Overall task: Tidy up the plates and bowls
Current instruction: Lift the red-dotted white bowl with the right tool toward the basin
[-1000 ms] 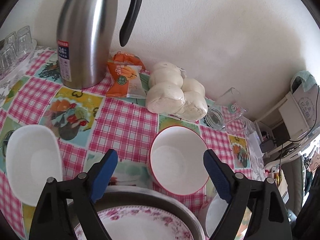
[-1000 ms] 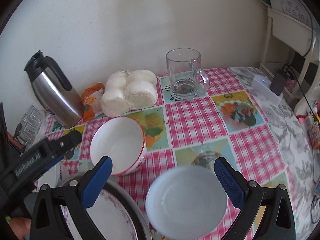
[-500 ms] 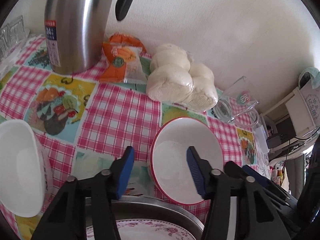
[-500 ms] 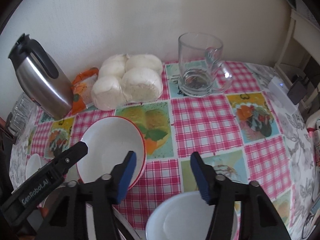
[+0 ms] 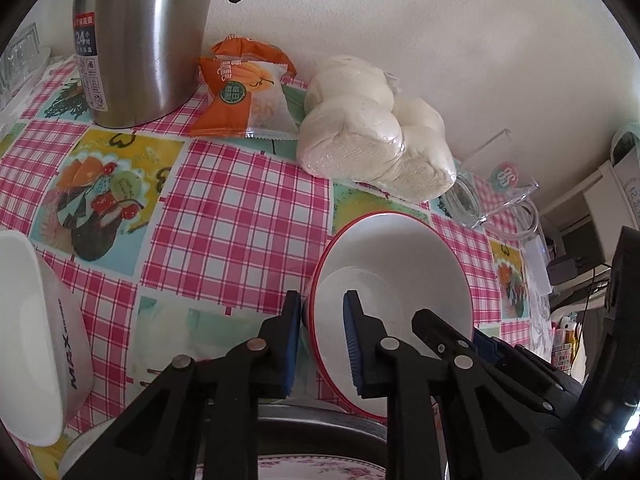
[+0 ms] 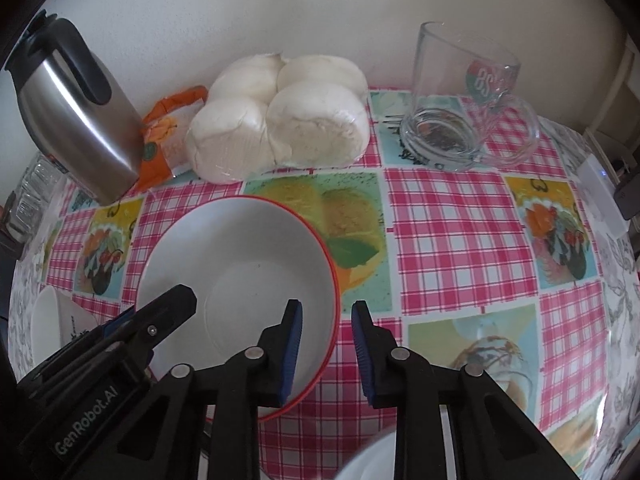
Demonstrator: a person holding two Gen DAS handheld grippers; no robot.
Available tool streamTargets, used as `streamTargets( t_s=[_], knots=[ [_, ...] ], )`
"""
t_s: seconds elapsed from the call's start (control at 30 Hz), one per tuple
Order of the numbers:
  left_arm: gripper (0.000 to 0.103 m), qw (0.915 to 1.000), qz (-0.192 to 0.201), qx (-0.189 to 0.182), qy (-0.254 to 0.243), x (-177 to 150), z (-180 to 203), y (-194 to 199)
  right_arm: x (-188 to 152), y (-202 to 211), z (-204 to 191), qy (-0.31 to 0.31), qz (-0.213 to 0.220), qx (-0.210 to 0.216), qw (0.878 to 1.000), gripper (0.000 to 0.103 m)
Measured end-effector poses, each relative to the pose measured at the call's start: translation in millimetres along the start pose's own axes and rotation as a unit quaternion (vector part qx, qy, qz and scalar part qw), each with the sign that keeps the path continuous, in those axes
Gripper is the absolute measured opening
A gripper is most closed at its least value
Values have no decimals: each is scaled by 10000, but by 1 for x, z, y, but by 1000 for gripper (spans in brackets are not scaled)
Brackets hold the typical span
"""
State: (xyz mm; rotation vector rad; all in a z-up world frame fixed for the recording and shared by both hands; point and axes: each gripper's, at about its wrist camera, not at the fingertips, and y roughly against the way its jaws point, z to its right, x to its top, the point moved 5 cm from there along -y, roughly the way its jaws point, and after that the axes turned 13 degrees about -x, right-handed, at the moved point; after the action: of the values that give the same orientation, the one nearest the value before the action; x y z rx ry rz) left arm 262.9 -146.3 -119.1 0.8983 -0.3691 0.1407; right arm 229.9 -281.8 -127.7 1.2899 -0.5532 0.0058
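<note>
Both tongs had just closed in on the red-rimmed bowl (image 5: pixel 394 280) on the desk (image 6: pixel 452 216). Left tongs (image 5: pixel 320 344) clenched its near rim, right tongs (image 6: pixel 326 344) its opposite rim. A two-handed lift looked ready.

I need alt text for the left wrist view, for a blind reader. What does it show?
The left gripper straddles the rim of a red-rimmed white bowl on a pink checked tablecloth. Behind stand a steel thermos, an orange snack packet and bagged white buns.
</note>
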Motion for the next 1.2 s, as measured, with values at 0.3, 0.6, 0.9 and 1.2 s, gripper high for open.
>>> streamTargets(
  t_s=[0.3, 0.6, 0.9, 1.2],
  knots=[
    [19, 9999, -136, -31, 57, -4, -5, -11, -2, -19, -7, -79, -237, 185, 9995, 14],
    [19, 9998, -47, -170, -111, -3, 2, -11, -3, -20, 2, -323, -196, 320, 9988, 14],
    [19, 9991, -39, -317, -294, -5, 24, -16, 1, -11, 25, -519, -70, 305, 9982, 14],
    [19, 9976, 169, -492, -462, -5, 52, 16, -5, 30, 40, -672, 247, 316, 9969, 14]
  ],
)
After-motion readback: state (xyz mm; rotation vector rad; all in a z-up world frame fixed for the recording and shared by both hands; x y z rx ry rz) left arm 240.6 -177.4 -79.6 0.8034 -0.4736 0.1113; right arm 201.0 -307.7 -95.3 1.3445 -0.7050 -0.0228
